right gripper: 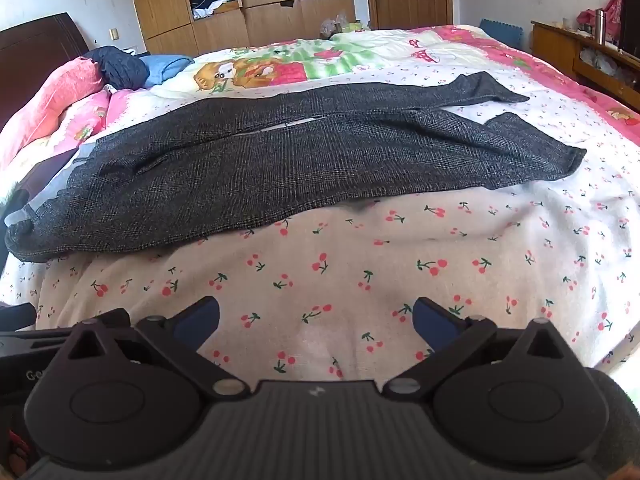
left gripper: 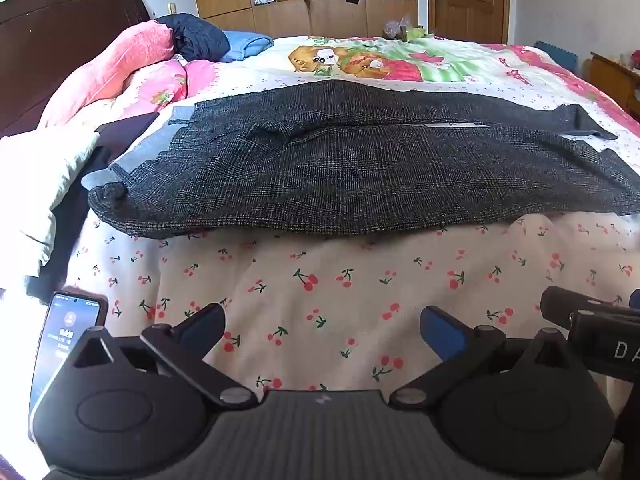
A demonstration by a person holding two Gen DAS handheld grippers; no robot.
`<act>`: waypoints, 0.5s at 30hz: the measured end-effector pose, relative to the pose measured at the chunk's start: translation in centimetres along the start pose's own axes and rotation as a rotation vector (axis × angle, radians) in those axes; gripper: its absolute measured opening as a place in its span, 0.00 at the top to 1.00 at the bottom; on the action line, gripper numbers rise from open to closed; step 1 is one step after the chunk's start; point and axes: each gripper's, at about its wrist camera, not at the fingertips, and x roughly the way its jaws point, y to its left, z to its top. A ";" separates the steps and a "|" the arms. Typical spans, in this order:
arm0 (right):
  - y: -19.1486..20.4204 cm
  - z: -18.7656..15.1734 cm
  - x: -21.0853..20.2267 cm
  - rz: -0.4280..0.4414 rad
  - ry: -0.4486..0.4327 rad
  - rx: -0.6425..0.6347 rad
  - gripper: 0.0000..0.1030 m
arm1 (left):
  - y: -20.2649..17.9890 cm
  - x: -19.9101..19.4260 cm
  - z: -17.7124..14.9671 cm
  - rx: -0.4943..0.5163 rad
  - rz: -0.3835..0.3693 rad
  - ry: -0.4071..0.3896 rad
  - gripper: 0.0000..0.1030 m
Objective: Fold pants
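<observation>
One pair of dark grey checked pants (left gripper: 360,168) lies flat across a bed, waistband toward the headboard (left gripper: 52,40) at left, two legs running right, a thin slit of sheet showing between them. In the left wrist view the leg ends run close to the frame's right edge; the right wrist view shows both hems (right gripper: 560,156) whole. The left gripper (left gripper: 322,326) and right gripper (right gripper: 316,320) each hover with fingers spread wide and nothing between them, over a bare band of cherry-print sheet (right gripper: 360,280) that separates them from the pants' near edge. A lit phone (left gripper: 66,344) at far left is partly hidden behind the left gripper's body; its screen text is unreadable. Crumpled pink bedding (left gripper: 120,64) crowds the waistband end. Behind, one wardrobe (right gripper: 248,0) compartment stands open.
</observation>
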 end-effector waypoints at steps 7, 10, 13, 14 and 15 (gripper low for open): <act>-0.1 0.0 0.1 0.007 0.006 0.009 0.01 | -0.7 0.5 -0.8 -0.005 -0.006 -0.005 0.00; 0.2 -0.1 0.6 -0.010 0.015 0.000 0.01 | -0.3 0.4 -0.2 -0.006 -0.017 0.003 0.00; 0.1 -0.1 0.6 -0.010 0.015 -0.001 0.01 | -0.5 0.6 -0.2 -0.007 -0.019 0.005 0.00; 0.0 -0.1 0.6 -0.011 0.015 -0.002 0.01 | 0.1 0.4 -0.1 -0.012 -0.025 0.005 0.00; 0.0 -0.1 0.6 -0.014 0.015 -0.003 0.01 | 0.1 0.4 -0.2 -0.012 -0.026 0.003 0.00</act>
